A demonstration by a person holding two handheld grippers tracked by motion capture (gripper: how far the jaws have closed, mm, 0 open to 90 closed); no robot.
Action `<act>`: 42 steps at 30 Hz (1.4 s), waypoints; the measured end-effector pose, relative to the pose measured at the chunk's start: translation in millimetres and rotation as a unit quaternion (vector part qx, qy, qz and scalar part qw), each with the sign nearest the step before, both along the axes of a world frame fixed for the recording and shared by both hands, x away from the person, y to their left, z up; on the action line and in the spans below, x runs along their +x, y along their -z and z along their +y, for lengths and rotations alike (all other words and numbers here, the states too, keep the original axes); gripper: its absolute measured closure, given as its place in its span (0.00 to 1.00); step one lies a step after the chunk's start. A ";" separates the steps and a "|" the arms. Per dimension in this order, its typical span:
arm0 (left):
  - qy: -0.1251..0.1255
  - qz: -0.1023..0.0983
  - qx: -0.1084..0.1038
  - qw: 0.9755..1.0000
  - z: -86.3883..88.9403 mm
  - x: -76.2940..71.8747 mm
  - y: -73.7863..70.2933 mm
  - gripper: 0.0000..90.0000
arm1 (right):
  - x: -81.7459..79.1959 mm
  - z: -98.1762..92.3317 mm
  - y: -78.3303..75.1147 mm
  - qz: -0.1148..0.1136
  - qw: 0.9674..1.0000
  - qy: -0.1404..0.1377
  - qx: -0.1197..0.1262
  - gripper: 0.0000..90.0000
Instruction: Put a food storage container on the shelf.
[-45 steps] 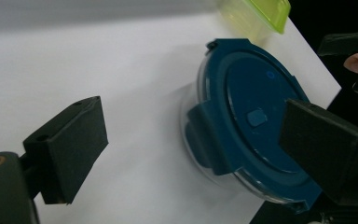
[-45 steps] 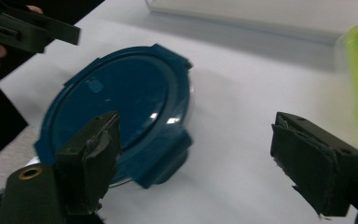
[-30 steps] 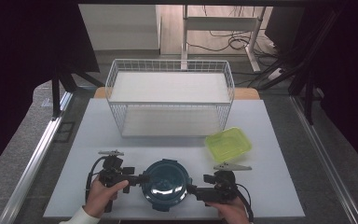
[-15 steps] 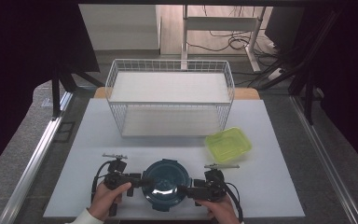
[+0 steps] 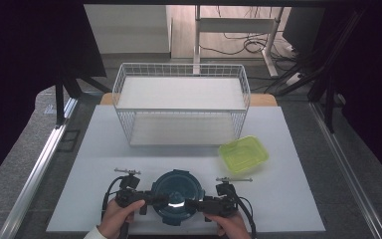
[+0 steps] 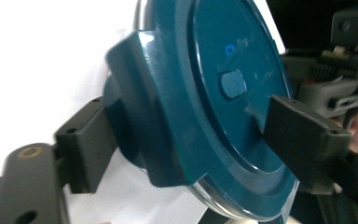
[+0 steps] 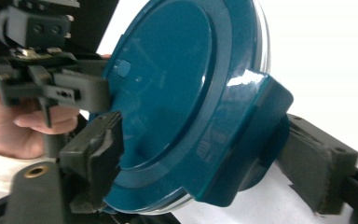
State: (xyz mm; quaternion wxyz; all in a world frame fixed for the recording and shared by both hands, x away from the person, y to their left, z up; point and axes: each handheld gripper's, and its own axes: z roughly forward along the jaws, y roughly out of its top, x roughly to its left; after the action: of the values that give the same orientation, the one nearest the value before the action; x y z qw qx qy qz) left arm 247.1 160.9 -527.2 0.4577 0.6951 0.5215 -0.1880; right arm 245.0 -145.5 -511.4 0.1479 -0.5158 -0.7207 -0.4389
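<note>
High view: round teal container (image 5: 177, 195) sits at table (image 5: 288, 199) front edge, 6 o'clock of wire basket (image 5: 181, 107); vs earlier frames, left gripper (image 5: 154, 200) & right gripper (image 5: 193, 201) now reach in over its lid from 9 & 3 o'clock. Left gripper view: jaws have just been closing, one under the side latch, one on the lid; can't tell if clamped. Right gripper view: same, jaws closing round the opposite latch, lid between them.

Both hands come in from the near edge, each holding a black two-jaw claw level and pointing inward at the other. The left claw (image 5: 160, 200) and right claw (image 5: 191, 203) have just been closing, jaws straddling opposite side latches.
</note>
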 end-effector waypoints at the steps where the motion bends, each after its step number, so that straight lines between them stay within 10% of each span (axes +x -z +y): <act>1: 0.000 0.000 0.000 1.000 0.0 0.0 0.0 0.26 | 0.0 0.0 0.0 0.000 1.000 0.000 0.000 0.23; 11: -0.027 0.019 -0.007 0.999 3.0 -2.7 -3.5 0.33 | 3.1 -3.9 1.2 0.019 1.000 0.015 0.011 0.33; 42: -0.047 -0.034 0.006 0.998 1.9 -7.9 -22.7 0.44 | 2.3 -9.3 -9.7 0.027 0.998 0.046 0.022 0.43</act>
State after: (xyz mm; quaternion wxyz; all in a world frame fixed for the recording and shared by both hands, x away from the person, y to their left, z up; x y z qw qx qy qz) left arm 239.2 162.8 -504.5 0.4793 0.6788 0.5387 -0.1391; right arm 247.3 -154.8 -501.7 0.1581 -0.5566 -0.6820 -0.4473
